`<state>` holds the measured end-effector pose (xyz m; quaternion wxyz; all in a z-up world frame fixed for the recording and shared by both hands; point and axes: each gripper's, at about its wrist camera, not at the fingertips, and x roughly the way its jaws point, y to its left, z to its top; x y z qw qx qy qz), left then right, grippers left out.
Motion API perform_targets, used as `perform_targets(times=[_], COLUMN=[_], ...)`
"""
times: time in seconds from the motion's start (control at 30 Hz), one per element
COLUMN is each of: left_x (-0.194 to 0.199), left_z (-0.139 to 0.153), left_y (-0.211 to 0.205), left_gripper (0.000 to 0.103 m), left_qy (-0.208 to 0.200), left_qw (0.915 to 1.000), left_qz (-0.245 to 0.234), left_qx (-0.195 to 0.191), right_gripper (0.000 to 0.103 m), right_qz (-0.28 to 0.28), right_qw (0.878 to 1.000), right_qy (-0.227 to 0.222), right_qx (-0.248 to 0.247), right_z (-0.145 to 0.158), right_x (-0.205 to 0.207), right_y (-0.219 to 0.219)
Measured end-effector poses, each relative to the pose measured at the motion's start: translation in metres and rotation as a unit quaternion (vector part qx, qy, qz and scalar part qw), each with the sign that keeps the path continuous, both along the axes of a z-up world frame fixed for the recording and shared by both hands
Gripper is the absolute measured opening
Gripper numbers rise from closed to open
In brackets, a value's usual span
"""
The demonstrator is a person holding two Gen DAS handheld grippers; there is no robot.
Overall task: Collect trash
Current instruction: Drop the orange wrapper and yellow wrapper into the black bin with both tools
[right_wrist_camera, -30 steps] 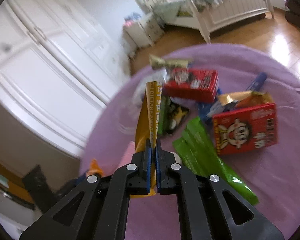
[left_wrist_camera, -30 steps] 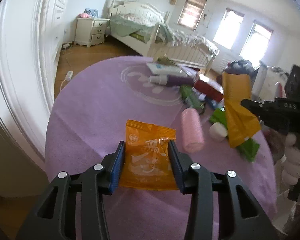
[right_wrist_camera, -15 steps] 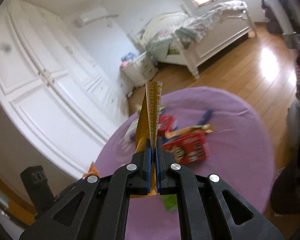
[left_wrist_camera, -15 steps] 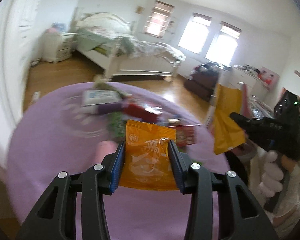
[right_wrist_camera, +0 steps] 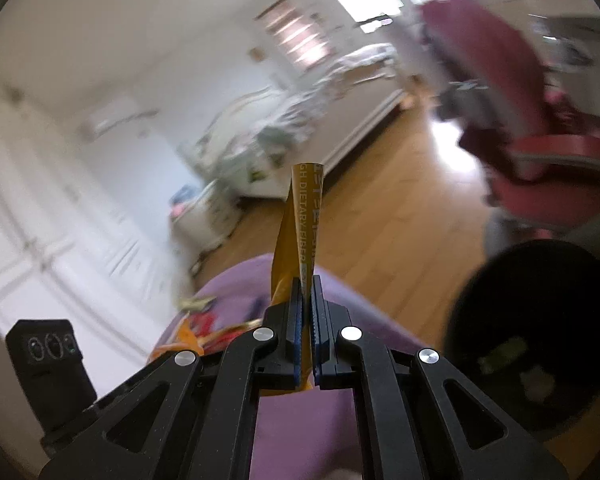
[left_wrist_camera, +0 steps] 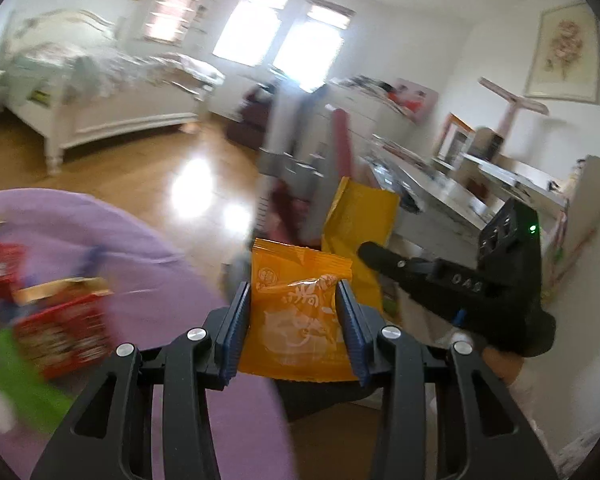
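Both grippers loaded, held past the round purple table's point(left_wrist_camera: 112, 240) edge.
Left gripper point(left_wrist_camera: 296, 320) clamps the orange foil snack packet point(left_wrist_camera: 296, 312); right gripper point(right_wrist_camera: 307, 320) pinches the yellow wrapper point(right_wrist_camera: 300, 224) edge-on. Bare wood floor point(left_wrist_camera: 140, 184) ahead; black round bin point(right_wrist_camera: 532, 336) at right.

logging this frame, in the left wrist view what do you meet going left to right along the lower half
green wrapper → red snack box → orange snack packet held in the left gripper → yellow wrapper → right gripper
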<state>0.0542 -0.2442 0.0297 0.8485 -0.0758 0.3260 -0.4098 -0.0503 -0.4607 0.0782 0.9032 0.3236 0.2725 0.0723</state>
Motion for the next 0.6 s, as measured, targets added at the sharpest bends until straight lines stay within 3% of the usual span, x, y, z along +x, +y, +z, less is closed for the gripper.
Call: perform_targets(times=[0.13, 0.3, 0.6], left_x=[0.015, 0.024, 0.025], left_z=[-0.02, -0.058, -0.09], left_y=[-0.051, -0.108, -0.156], left_gripper=[0.042, 0.042, 0.043], left_qy=[0.038, 0.088, 0.111], left_qw=[0.998, 0.9907, 0.9807], left_qz=[-0.051, -0.097, -0.138], left_qx=[0.002, 0.036, 0.083], right_gripper=[0.005, 0.005, 0.005], right_qz=[-0.055, -0.101, -0.118], right_qw=[0.998, 0.99, 0.983], right_qy=[0.043, 0.096, 0.139], right_qx=[0.003, 0.022, 0.031], right_z=[-0.026, -0.067, -0.103], right_x=[-0.008, -0.014, -0.017], right_y=[-0.056, -0.106, -0.124])
